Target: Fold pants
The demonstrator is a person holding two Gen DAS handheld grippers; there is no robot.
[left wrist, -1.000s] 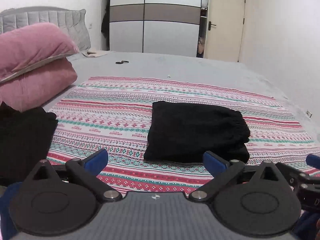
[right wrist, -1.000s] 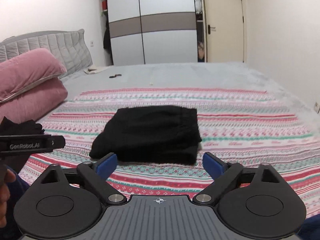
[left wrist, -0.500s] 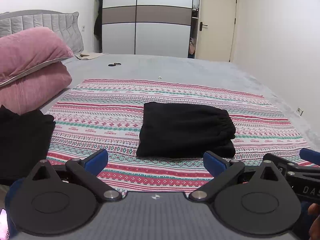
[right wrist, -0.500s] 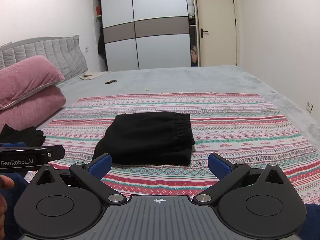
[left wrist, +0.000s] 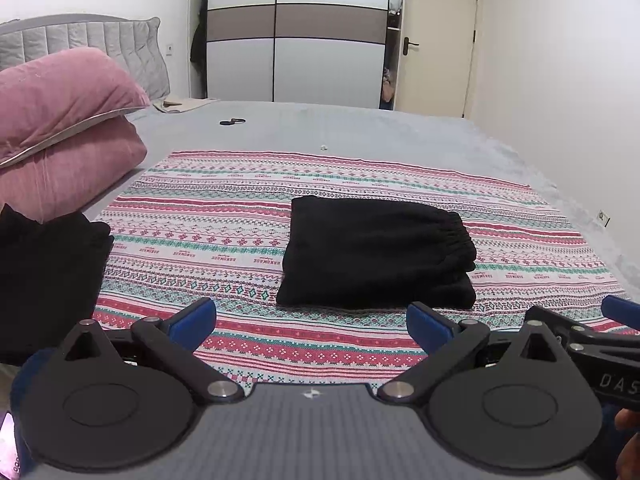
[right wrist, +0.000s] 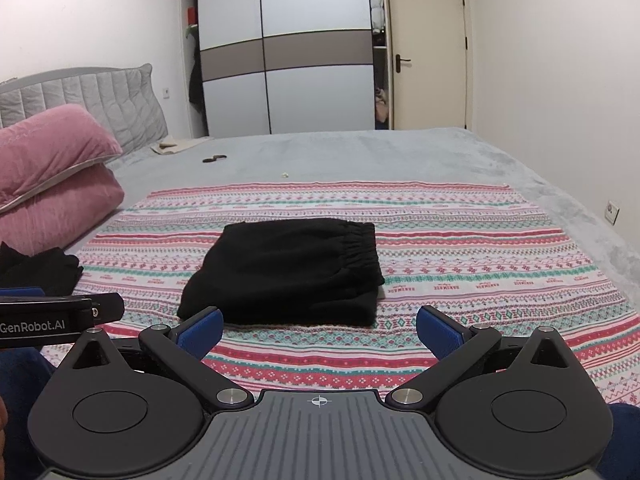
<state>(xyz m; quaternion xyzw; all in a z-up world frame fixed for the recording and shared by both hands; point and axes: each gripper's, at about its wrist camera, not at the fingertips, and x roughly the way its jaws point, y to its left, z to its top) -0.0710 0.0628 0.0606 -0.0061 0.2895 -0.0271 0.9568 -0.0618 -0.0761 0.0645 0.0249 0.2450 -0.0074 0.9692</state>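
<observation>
Left wrist view: left tool (left wrist: 311, 322), jaws spread and empty, held short of the folded black pants (left wrist: 376, 252) lying on the patterned blanket (left wrist: 208, 216). Right wrist view: right tool (right wrist: 319, 330), likewise spread and empty; pants (right wrist: 288, 270) lie just beyond its blue fingertips (right wrist: 200, 330).

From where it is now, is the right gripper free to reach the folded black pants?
Probably yes: the right gripper is open, and only bare striped blanket lies between it and the folded black pants.
</observation>
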